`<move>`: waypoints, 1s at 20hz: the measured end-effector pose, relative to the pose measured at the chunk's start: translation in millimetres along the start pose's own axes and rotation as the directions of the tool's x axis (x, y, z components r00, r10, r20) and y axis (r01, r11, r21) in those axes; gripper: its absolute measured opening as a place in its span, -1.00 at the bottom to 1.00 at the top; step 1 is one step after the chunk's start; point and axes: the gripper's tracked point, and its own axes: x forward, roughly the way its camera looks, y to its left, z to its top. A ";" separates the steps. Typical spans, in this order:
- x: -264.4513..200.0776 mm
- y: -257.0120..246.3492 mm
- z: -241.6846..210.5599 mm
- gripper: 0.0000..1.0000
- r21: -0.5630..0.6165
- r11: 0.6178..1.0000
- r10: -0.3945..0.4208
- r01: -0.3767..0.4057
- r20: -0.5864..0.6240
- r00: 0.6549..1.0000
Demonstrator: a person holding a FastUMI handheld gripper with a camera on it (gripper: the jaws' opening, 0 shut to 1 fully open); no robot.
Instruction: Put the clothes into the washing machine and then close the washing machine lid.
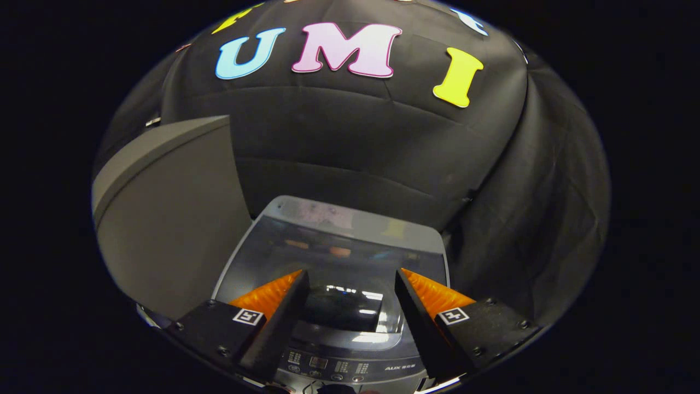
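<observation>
Both claw [350,276] fingers spread wide, empty, above washing machine [350,350] whose closed lid [339,257] lies flat.

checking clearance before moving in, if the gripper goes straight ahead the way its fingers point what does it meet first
Probably the grey washing machine's closed dark glass lid, which lies just ahead of and between the open, empty fingers of the gripper. Beyond it hangs the black cloth wall. Depth is hard to judge here.

The handheld two-finger gripper [350,273] points forward and slightly downward, its fingers [284,323] spread wide apart, level with each other, gripping nothing.
</observation>
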 end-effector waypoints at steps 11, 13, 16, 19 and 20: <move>-10.2 8.5 52.7 0.99 0.146 0.989 -0.030 0.004 0.174 0.984; -31.7 13.1 93.6 0.99 0.156 0.988 -0.042 -0.001 0.273 0.961; -67.0 24.8 155.7 0.99 0.182 0.982 -0.044 -0.041 0.439 0.897; -106.8 41.1 206.0 0.98 0.183 0.980 -0.041 -0.081 0.579 0.815; -119.0 46.2 215.7 0.98 0.174 0.981 -0.039 -0.088 0.615 0.787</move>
